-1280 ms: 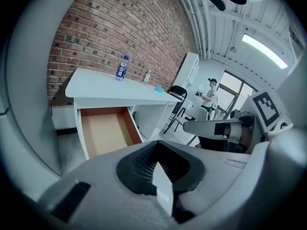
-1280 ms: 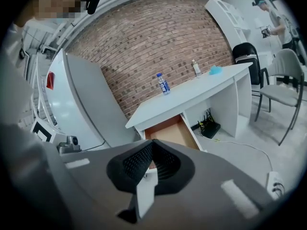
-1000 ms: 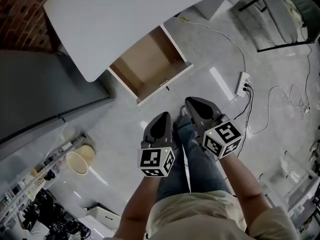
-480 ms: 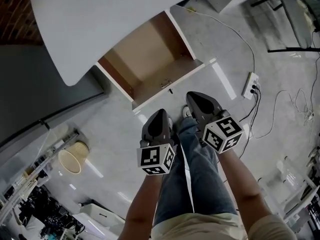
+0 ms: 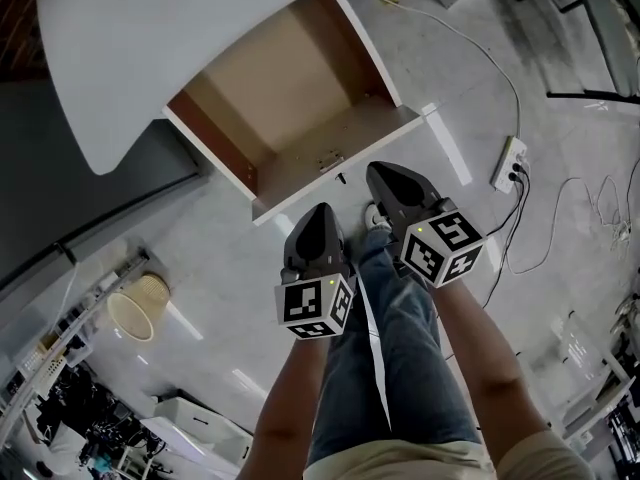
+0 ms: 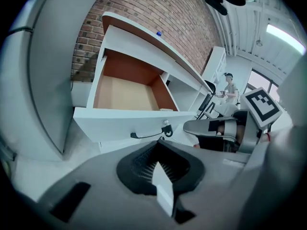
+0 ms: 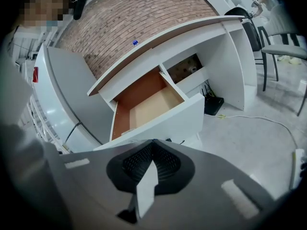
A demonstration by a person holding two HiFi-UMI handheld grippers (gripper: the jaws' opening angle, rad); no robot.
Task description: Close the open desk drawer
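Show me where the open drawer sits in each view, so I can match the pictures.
Head view: the open drawer is upper centre, pulled out from under the desk top.
Left gripper view: centre-left, with its front panel toward the camera.
Right gripper view: centre, seen from its right corner.
Shared landmark: the white desk over the drawer.

We find the room bright and evenly lit from overhead: a long ceiling light strip [image 6: 284,31] glows at the far right in the left gripper view, and the pale glossy floor [image 5: 230,268] throws back streaks of glare. The curved white worktop [image 5: 150,38] is nearly washed out. Shadows are faint and soft. Both gripper views bow strongly, with black corners; the left gripper [image 6: 160,145] and right gripper [image 7: 153,145] look soft up close.
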